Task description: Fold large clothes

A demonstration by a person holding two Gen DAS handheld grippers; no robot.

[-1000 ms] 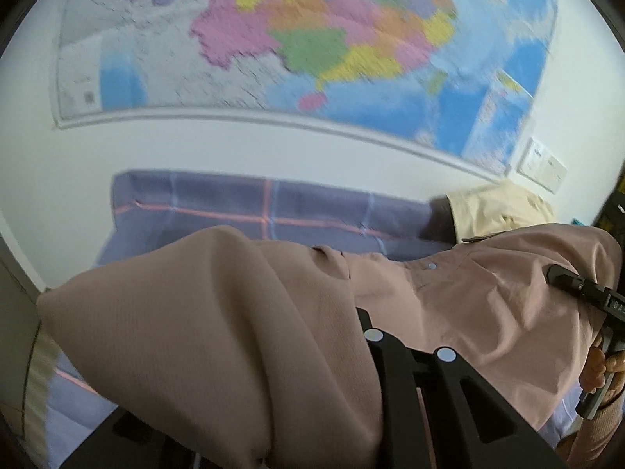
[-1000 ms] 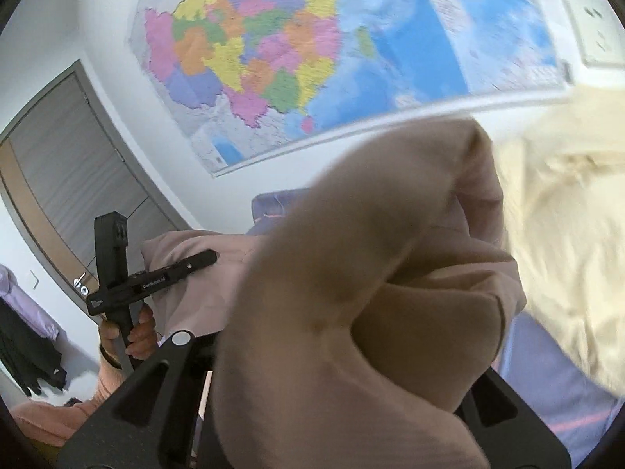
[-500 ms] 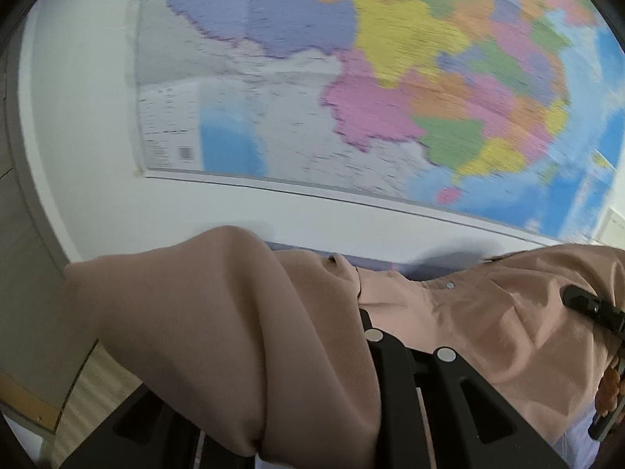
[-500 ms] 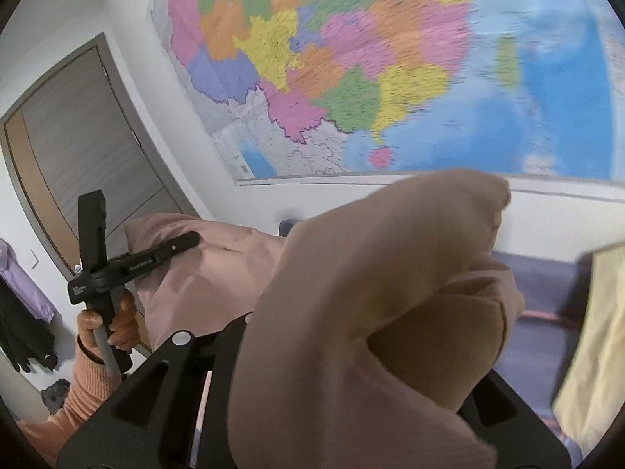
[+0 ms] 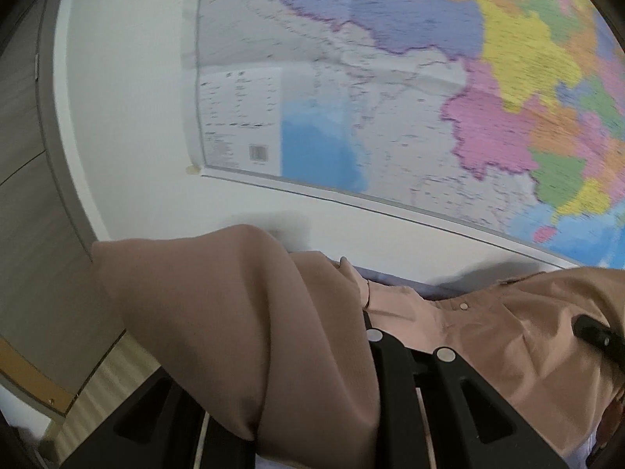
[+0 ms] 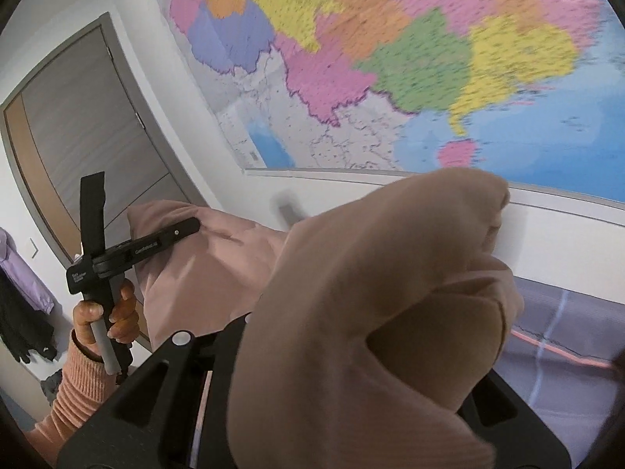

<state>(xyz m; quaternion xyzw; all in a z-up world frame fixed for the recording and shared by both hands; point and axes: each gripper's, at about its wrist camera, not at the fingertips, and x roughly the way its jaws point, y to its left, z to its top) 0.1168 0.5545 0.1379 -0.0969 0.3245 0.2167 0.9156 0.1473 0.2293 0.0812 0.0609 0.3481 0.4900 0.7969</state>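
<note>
wall map (image 5: 390, 117) behind bunched pink garment (image 5: 242, 324)

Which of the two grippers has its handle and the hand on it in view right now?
The left gripper, seen from the right wrist camera: a hand grips its grey handle at the left. The right gripper shows only a black fingertip on the pink shirt.

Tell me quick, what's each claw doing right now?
Left claw: shut on the pink button-up shirt, held up in the air.
Right claw: shut on a bunched fold of the same shirt.
</note>
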